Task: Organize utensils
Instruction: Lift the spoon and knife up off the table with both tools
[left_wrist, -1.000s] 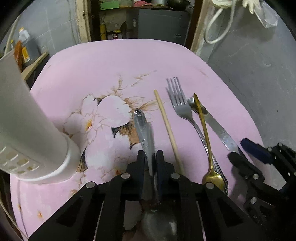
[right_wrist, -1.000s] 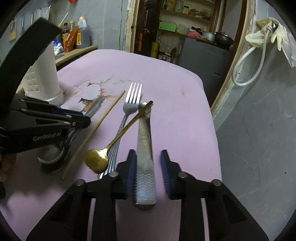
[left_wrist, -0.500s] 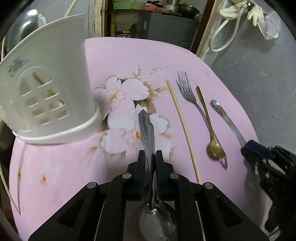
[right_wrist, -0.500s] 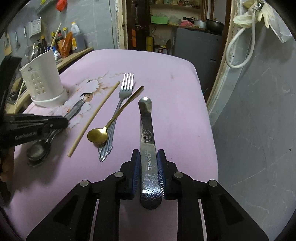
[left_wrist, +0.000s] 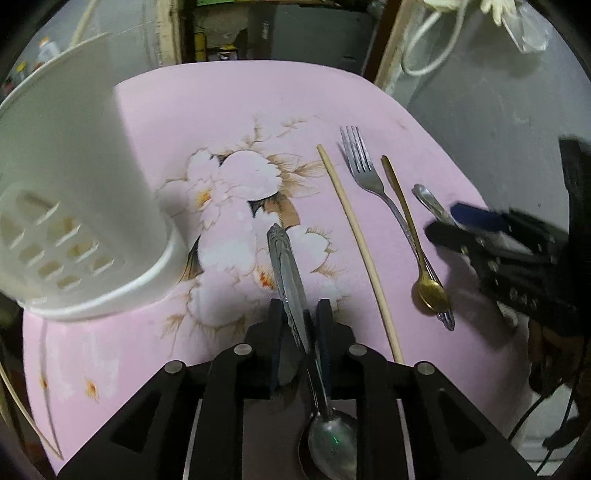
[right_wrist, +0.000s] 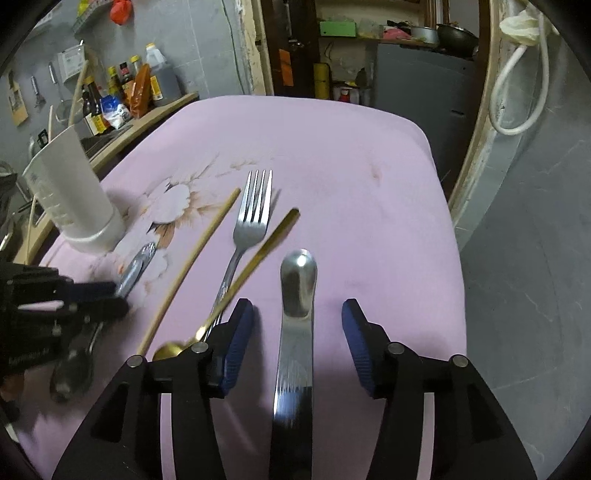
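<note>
Two hand-held grippers opening: right hand-held gripper (right_wrist: 297, 334) released knife (right_wrist: 295, 354); left hand-held gripper (left_wrist: 299, 334) loosening round spoon (left_wrist: 291, 291). Advised lifting clear, straight.

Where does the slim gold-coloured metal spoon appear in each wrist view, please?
Left wrist view: gold-coloured metal spoon, right of centre, crossing the silver fork.
Right wrist view: same spoon, left of centre, bowl behind a finger of the right gripper.
Shared landmark: white plastic utensil holder.
</note>
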